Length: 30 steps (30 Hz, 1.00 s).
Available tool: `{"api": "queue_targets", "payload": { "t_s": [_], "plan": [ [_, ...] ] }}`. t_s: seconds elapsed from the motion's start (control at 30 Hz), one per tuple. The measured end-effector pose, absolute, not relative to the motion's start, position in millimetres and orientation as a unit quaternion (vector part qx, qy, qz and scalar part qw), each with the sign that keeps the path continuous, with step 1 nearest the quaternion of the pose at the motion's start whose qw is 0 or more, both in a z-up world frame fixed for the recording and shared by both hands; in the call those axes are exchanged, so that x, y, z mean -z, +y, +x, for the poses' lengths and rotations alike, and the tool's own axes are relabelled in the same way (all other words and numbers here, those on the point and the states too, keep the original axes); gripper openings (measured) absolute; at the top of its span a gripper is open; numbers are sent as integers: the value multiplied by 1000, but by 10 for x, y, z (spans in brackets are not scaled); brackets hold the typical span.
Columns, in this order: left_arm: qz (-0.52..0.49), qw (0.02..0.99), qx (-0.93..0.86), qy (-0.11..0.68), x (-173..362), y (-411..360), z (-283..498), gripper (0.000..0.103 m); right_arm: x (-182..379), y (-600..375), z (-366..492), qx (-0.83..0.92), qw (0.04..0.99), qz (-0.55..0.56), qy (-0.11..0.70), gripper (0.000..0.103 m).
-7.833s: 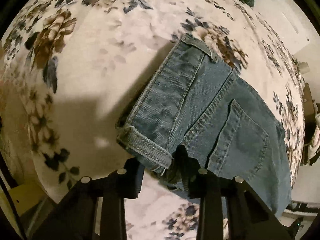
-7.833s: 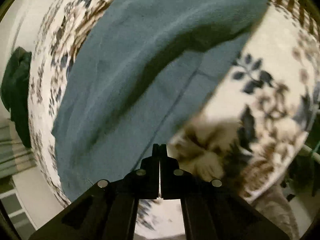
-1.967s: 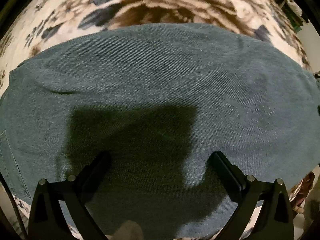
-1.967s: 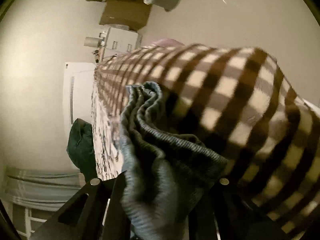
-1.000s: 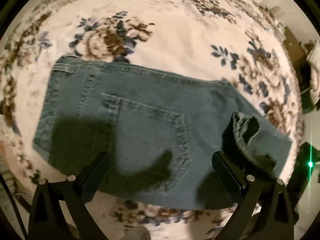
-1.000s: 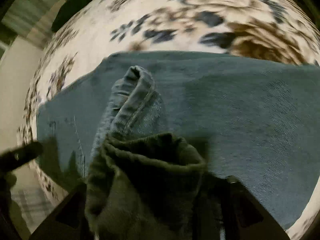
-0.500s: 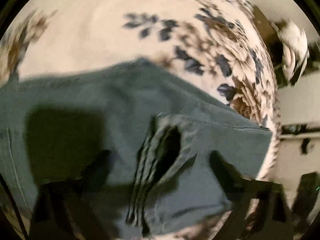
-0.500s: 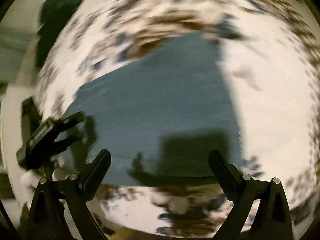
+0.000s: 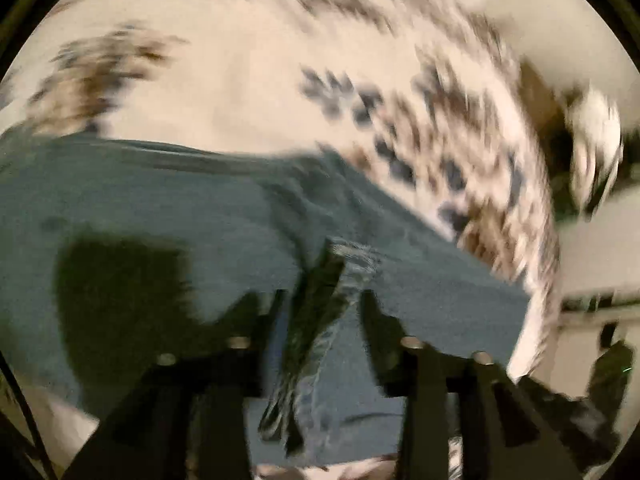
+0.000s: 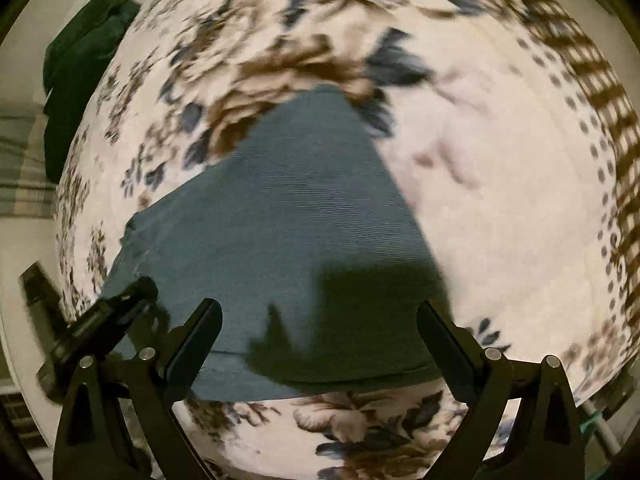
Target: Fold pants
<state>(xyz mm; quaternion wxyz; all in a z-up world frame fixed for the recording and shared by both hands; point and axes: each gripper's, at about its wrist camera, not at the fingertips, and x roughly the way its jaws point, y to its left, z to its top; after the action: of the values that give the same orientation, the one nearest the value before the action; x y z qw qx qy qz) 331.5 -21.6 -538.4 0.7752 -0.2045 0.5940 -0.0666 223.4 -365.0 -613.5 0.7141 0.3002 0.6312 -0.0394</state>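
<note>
Left wrist view shows the blue denim pants [image 9: 168,208] folded flat on the floral bedspread [image 9: 248,80], their twill weave blurred. A bunched ridge of hem or seam stitching rises between the fingers of the left gripper [image 9: 324,300], which are narrowed around it; whether they actually pinch it cannot be told. Right wrist view shows the pants [image 10: 304,216] as a smooth wedge, the right gripper [image 10: 318,332] spread wide above them, holding nothing. A brown checked blanket [image 10: 592,80] and dark green cloth [image 10: 80,60] lie at the edges.
</note>
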Motion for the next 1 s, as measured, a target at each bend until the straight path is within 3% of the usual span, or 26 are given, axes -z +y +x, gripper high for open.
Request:
{"api": "queue_targets", "payload": {
  "t_s": [0.03,0.27,0.4,0.47,0.5,0.53,0.57,0.63,0.7,0.9,0.97,1.0],
  "plan": [
    [-236,780,43,578,5283,6,3180,100,6107,-3586,2265,33,716,294,632,100],
    [-408,749,-117,510,5306,1411,2421,103,6082,-2961,2558,-20,710,255,656,100],
    [-506,696,-212,463,5729,2144,2054,103,6110,-2605,2705,-44,705,243,665,100],
    [-532,681,-219,453,6007,2342,2064,100,6168,-2417,2769,-58,702,229,672,100],
    [-538,681,-215,447,6085,2369,2104,90,6189,-2361,2782,-59,701,222,675,100],
    [-537,688,-211,440,6128,2395,2154,63,6215,-2294,2791,-60,700,213,679,100],
    [-520,701,-215,438,6115,2384,2231,61,6242,-2231,2793,-61,699,206,682,100],
    [-476,734,-218,433,5969,2293,2312,41,6287,-2157,2777,-60,696,203,686,100],
    [-441,756,-225,429,5792,2183,2297,33,6330,-2103,2756,-55,694,197,690,100],
    [-398,799,-205,403,5436,1935,2205,27,6405,-1984,2717,-64,689,180,699,100],
    [-431,783,-197,404,5592,2012,2306,34,6423,-1983,2730,-70,688,184,699,100],
    [-451,770,-201,404,5700,2104,2356,43,6436,-1988,2739,-72,687,184,699,100]
  ]
}}
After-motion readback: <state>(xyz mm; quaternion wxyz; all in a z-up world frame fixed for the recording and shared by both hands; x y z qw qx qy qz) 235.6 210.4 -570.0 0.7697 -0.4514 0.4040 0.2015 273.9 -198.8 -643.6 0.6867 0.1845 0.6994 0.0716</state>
